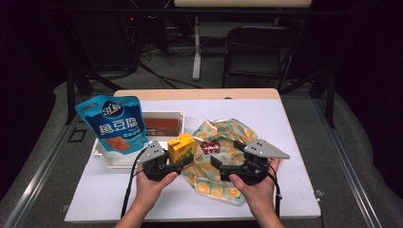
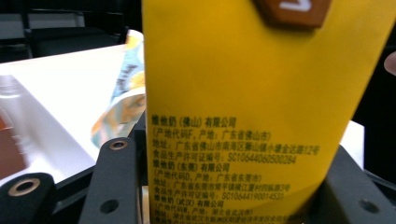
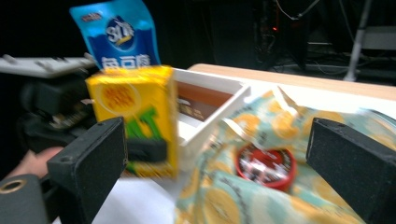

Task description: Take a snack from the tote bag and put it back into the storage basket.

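Both grippers are black; the left gripper [image 1: 177, 166] and right gripper [image 1: 216, 160] each carry a grey three-cornered plate and trail a black cable; their blocky jaws show brass-ringed screw holes; forearms bare.

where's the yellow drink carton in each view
High view: the yellow drink carton stands left of centre, at the left gripper.
Left gripper view: its printed side spans the middle, between the jaws.
Right gripper view: left of centre, held by the other gripper.
Shared landmark: the white tray beside it.
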Motion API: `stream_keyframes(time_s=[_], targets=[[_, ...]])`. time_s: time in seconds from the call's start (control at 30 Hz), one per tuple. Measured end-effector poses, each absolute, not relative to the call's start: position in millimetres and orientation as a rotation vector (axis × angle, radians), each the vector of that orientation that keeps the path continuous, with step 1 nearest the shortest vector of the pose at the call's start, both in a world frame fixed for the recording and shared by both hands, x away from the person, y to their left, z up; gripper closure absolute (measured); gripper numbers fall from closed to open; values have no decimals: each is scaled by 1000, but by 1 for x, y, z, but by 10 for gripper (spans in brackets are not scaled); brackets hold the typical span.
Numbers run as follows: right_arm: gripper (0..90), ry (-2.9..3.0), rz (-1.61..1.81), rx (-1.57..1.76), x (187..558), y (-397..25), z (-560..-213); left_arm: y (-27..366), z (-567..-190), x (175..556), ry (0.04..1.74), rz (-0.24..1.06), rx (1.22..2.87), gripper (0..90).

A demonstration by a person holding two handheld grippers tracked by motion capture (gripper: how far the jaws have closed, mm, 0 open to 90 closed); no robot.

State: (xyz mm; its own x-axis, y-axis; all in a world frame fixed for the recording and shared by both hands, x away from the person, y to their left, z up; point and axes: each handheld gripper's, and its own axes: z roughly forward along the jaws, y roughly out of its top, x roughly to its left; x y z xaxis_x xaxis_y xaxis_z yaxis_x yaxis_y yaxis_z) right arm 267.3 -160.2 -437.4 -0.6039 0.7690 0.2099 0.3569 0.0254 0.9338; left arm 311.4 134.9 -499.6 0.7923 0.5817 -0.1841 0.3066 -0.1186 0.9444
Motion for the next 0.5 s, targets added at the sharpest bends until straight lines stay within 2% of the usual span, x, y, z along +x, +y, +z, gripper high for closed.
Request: stream_keyframes(time_s=[0.5], targets=[[64,1936,1496,1281,268,-211,-481,193,-502,314,799,328,1625,502]])
